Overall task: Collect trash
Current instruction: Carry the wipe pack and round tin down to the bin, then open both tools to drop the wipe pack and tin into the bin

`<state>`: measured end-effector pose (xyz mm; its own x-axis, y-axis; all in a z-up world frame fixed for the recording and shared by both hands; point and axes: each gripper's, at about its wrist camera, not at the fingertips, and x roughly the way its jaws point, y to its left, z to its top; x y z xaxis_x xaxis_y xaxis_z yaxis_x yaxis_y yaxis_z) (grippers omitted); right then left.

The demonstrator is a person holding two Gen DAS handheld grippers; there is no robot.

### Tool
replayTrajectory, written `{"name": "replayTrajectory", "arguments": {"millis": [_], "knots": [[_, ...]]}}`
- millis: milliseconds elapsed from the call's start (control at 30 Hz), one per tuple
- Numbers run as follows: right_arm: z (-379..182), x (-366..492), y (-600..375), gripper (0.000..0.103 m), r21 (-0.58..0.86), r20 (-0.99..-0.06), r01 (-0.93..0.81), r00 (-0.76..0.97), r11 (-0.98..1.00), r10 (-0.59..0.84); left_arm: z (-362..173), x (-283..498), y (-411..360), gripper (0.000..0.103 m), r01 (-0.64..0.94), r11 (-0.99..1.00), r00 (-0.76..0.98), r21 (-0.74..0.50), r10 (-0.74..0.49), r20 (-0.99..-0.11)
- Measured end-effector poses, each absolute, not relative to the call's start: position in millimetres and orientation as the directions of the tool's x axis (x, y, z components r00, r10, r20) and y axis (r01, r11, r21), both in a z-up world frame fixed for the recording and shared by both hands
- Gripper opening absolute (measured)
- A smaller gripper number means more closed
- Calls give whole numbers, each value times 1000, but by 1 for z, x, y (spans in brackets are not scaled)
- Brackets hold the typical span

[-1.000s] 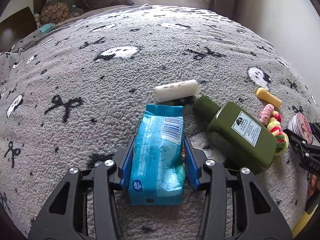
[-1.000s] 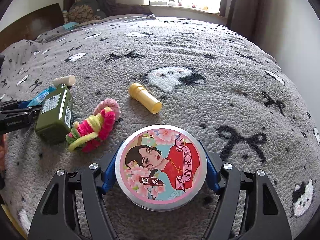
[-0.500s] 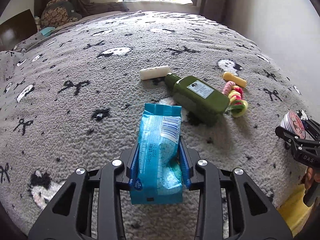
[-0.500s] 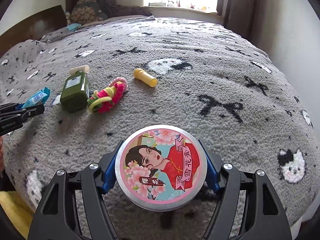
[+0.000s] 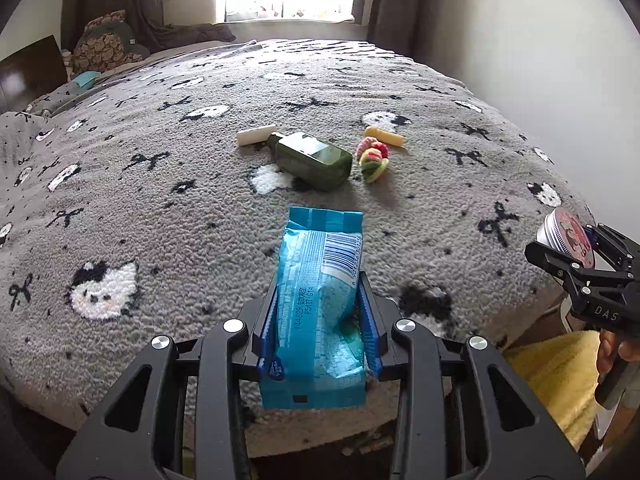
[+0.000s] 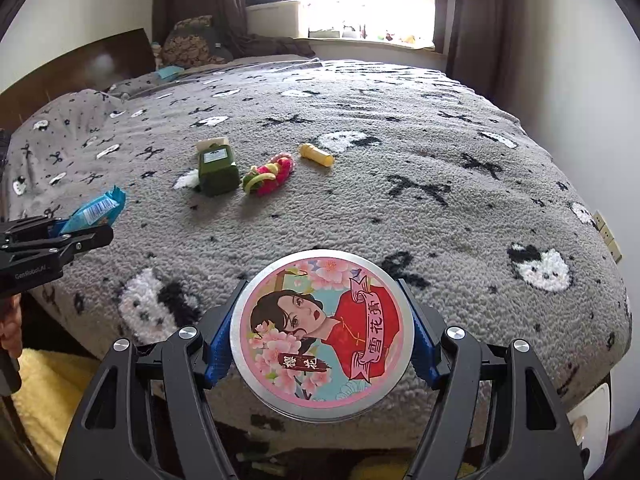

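Note:
My left gripper [image 5: 318, 316] is shut on a blue snack wrapper [image 5: 320, 300] and holds it above the near edge of the bed; it also shows at the left of the right wrist view [image 6: 94, 210]. My right gripper [image 6: 322, 336] is shut on a round tin with a painted lady on its lid [image 6: 322, 336], held above the bed's near edge; the tin shows at the right of the left wrist view [image 5: 566, 232]. A green bottle [image 5: 312, 160], a white tube [image 5: 256, 135], colourful hair ties [image 5: 374, 158] and a yellow tube [image 5: 384, 136] lie on the grey blanket.
The bed has a grey fleece blanket with cat and bow patterns [image 6: 440, 168]. Pillows [image 5: 104, 46] lie at the far left by a dark headboard. A wall [image 5: 540, 40] runs along the right. A yellow cloth [image 5: 556, 376] lies below the bed's near edge.
Both grippers have pulled back and up from the bed's middle with their items. The bottle, hair ties and tubes now lie farther away.

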<state>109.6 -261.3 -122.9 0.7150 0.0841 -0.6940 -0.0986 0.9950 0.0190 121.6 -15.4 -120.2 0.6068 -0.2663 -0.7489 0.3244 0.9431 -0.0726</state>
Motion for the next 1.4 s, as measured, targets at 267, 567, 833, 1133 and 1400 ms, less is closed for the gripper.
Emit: {"name": "replayTrajectory", "arguments": {"millis": [267,567,833,1133,1400], "knots": [[-126,57,-252,71,48,-693,-150,707,988,141,-126,67,-25,34,356,930,596,-94,-304,-743],[-157,20,-245,71,92,-746,-175,640,980,184,-154,14,-30,34,374,918,538,-135,-333,-774],[-205,7,-241,71,138,-822,-165,531,977,206,-225,-10,-36,34,367,909,371,-199,-339,-865],[-262,10,-237,71,203,-894,-131,380,970,238,-298,-9,-43,34,353,907,191,-230,-311,-931],[-295,17,-226,71,241,-934,-94,250,966,257,-328,1,-52,35,355,894,76,-272,-317,-945]]}}
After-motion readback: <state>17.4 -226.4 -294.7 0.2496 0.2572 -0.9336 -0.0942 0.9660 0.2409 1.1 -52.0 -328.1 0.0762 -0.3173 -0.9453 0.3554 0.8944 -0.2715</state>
